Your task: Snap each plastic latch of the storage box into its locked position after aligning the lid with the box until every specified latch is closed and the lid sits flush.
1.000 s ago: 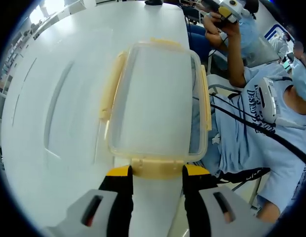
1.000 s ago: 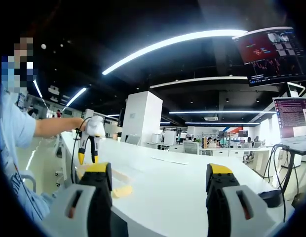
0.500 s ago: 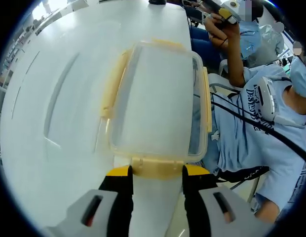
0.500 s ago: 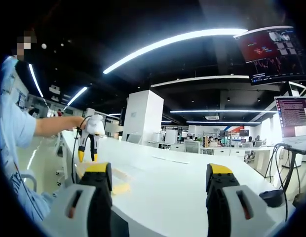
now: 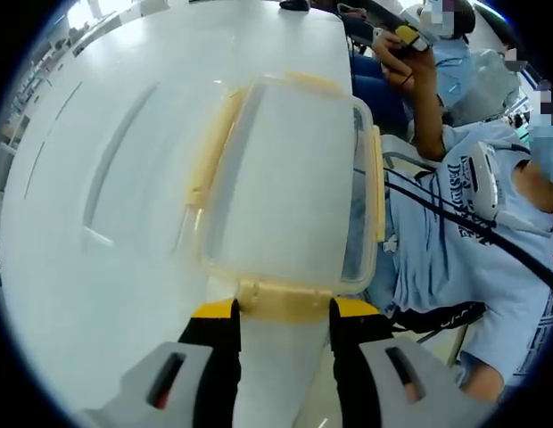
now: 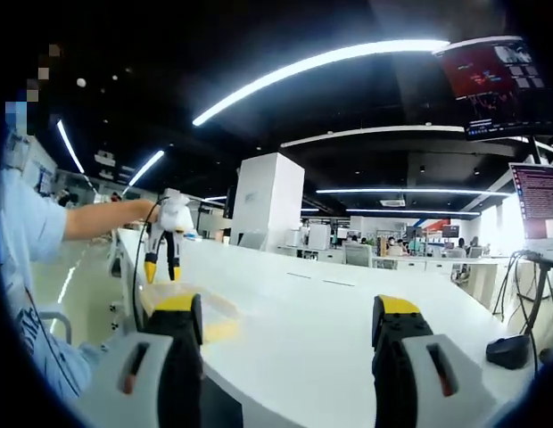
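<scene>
The clear storage box (image 5: 285, 178) lies on the white table (image 5: 98, 178) with its lid on, its right side past the table edge. Pale yellow latches run along its left side (image 5: 210, 152), right side (image 5: 376, 183) and near end (image 5: 285, 301). My left gripper (image 5: 284, 308) is shut on the near latch, one yellow-tipped jaw at each end of it. My right gripper (image 6: 285, 308) stands open above another stretch of white table (image 6: 330, 330), with nothing between its jaws. A yellowish piece (image 6: 220, 331) lies beside its left jaw, partly hidden.
A seated person in a light blue shirt (image 5: 464, 241) is close to the box's right side. Another person holds a small gripper (image 5: 406, 36) at the far table end. In the right gripper view an outstretched arm holds a white gripper (image 6: 167, 234) with yellow tips. A dark object (image 6: 508, 350) sits at right.
Both views have shifted a little with my hands. The box has kept its place between the left jaws. The right gripper has stayed open.
</scene>
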Demonstrator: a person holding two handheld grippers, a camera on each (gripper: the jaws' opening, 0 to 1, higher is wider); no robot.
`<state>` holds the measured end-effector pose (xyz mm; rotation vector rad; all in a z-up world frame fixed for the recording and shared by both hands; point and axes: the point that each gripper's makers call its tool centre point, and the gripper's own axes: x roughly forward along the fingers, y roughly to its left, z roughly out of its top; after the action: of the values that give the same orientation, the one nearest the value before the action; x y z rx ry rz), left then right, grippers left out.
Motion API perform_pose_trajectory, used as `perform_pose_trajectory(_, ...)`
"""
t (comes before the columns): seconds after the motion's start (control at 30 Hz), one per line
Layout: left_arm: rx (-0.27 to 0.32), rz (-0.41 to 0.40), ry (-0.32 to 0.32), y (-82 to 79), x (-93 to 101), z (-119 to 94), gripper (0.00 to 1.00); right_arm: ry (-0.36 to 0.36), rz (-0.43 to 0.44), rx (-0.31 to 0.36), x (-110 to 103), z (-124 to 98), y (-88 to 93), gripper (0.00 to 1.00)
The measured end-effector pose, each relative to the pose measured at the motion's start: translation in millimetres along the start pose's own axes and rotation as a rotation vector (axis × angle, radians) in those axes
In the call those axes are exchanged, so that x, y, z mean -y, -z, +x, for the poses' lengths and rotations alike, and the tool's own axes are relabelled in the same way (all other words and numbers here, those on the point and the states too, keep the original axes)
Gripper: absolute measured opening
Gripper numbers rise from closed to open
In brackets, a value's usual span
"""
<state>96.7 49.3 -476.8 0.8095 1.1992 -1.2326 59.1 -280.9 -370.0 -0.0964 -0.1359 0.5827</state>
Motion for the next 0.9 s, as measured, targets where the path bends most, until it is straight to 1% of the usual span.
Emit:
perform_pose_trajectory(0.23,-0.015,0.007,-0.005,0.2,-1.5,0,0.38,-0.053,-0.01,-0.038,-18,17,8.6,0.78)
perform_pose_trajectory(0.33,-0.019,0.011,-0.012,0.1,-3.5,0,0.38,-0.081,-0.008,-0.062,-25,25,17.0,0.79)
perform_pose_trajectory(0.4,-0.021,0.012,-0.013,-0.1,-3.8,0,0.38,-0.096,-0.003,-0.076,-28,31,21.2,0.8)
perform_pose_trajectory(0.47,-0.028,0.015,-0.013,0.0,-3.7,0,0.38,-0.117,-0.007,-0.111,-29,38,26.0,0.81)
perform_pose_trajectory(0.53,-0.029,0.015,-0.012,0.0,-3.5,0,0.38,-0.12,-0.009,-0.115,-29,39,26.3,0.82)
perform_pose_trajectory(0.57,-0.037,0.019,-0.013,0.1,-1.6,2,0.38,-0.161,-0.045,-0.162,-33,47,30.3,0.82)
perform_pose_trajectory(0.6,-0.038,0.021,-0.014,0.3,-1.2,2,0.38,-0.177,-0.053,-0.171,-33,50,30.5,0.83)
perform_pose_trajectory(0.63,-0.038,0.024,-0.015,0.5,-1.0,2,0.38,-0.198,-0.059,-0.195,-33,51,32.8,0.83)
perform_pose_trajectory(0.67,-0.038,0.025,-0.015,0.7,-0.5,3,0.38,-0.222,-0.062,-0.203,-33,53,32.6,0.84)
perform_pose_trajectory(0.7,-0.036,0.024,-0.015,0.8,0.0,3,0.38,-0.259,-0.085,-0.206,-36,54,32.4,0.85)
perform_pose_trajectory(0.77,-0.034,0.026,-0.015,1.0,0.3,3,0.38,-0.326,-0.093,-0.219,-40,59,34.5,0.86)
perform_pose_trajectory(0.8,-0.032,0.025,-0.015,1.1,0.4,3,0.38,-0.371,-0.105,-0.245,-43,60,39.7,0.86)
perform_pose_trajectory(0.83,-0.03,0.025,-0.015,1.0,0.4,4,0.38,-0.407,-0.103,-0.283,-46,61,46.6,0.85)
perform_pose_trajectory(0.87,-0.03,0.025,-0.016,1.0,0.1,3,0.38,-0.454,-0.12,-0.325,-48,63,55.2,0.84)
perform_pose_trajectory(0.9,-0.031,0.026,-0.018,1.0,0.1,4,0.38,-0.478,-0.121,-0.337,-50,64,58.0,0.83)
